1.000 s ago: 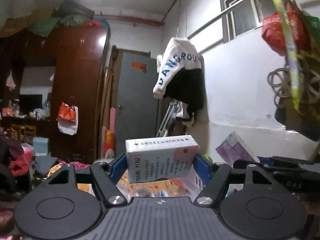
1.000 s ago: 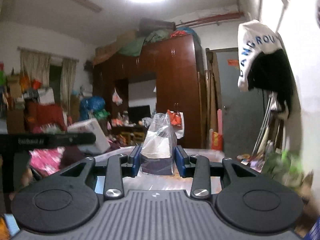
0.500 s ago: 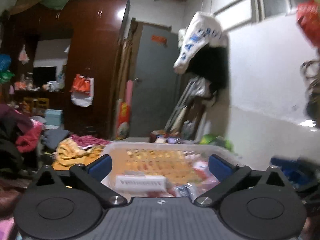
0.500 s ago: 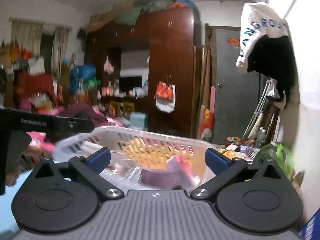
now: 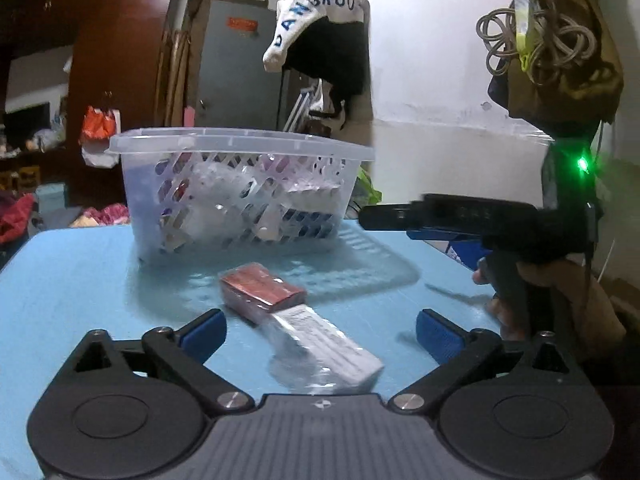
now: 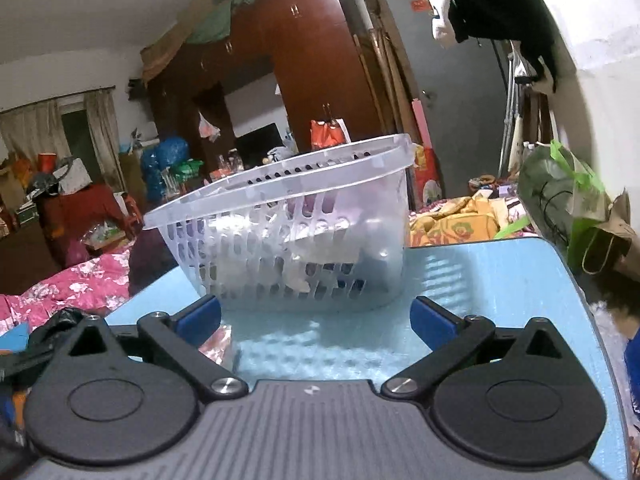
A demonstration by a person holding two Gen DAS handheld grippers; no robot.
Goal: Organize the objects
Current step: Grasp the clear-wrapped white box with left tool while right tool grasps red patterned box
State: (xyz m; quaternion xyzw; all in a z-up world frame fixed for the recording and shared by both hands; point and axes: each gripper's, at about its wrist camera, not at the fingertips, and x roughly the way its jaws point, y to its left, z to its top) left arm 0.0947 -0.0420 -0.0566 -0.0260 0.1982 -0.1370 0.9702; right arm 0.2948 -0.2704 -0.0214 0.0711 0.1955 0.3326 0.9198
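A clear slotted plastic basket (image 5: 240, 148) stands on the blue table (image 5: 72, 280) with several packets inside; it also shows in the right wrist view (image 6: 280, 184). In front of it lie a red packet (image 5: 262, 290) and a white wrapped box (image 5: 328, 350). My left gripper (image 5: 320, 332) is open, low over the table, with the white box between its fingers. My right gripper (image 6: 316, 320) is open and empty, facing the basket; it shows from the side in the left wrist view (image 5: 460, 216).
The table's right edge (image 6: 580, 300) drops off to a green bag (image 6: 560, 192) and a paper bag on the floor. A pink packet (image 6: 216, 344) lies by my right gripper's left finger. Pink bedding (image 6: 68, 284) lies left of the table.
Both grippers let go of their items into the basket, opened, and came down and back to table level. The white box and the wrapped packet are no longer held.
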